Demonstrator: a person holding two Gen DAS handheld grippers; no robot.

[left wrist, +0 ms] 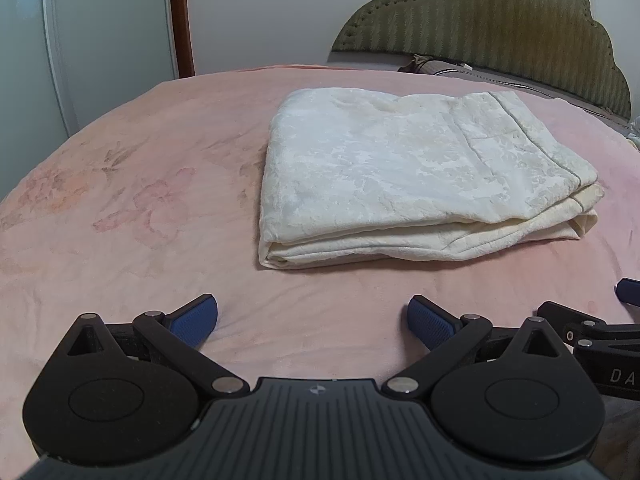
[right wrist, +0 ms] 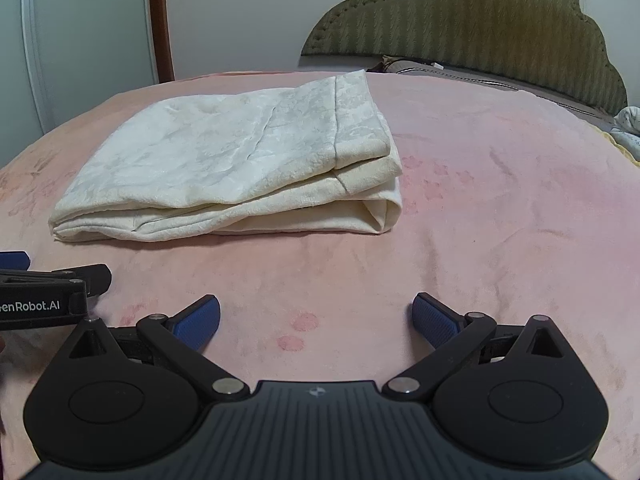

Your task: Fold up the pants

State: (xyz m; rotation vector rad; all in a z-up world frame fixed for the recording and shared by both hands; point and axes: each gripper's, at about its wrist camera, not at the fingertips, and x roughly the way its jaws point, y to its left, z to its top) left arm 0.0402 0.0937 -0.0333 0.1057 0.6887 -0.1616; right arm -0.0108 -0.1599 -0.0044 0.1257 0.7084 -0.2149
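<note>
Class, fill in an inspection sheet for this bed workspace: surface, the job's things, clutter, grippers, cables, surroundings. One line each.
Surface: pink blanket with a faint flower print, smooth.
Job's things: cream pants folded into a stacked rectangle, lying flat on the blanket, untouched.
Clutter: a bit of pale cloth at the bed's right edge; pillow by the headboard.
Grippers: left gripper and right gripper both open, empty, short of the pants.
Cables: nothing seen.
Surroundings: green padded headboard, white wall, wardrobe door with flower decals, window partly in view.
</note>
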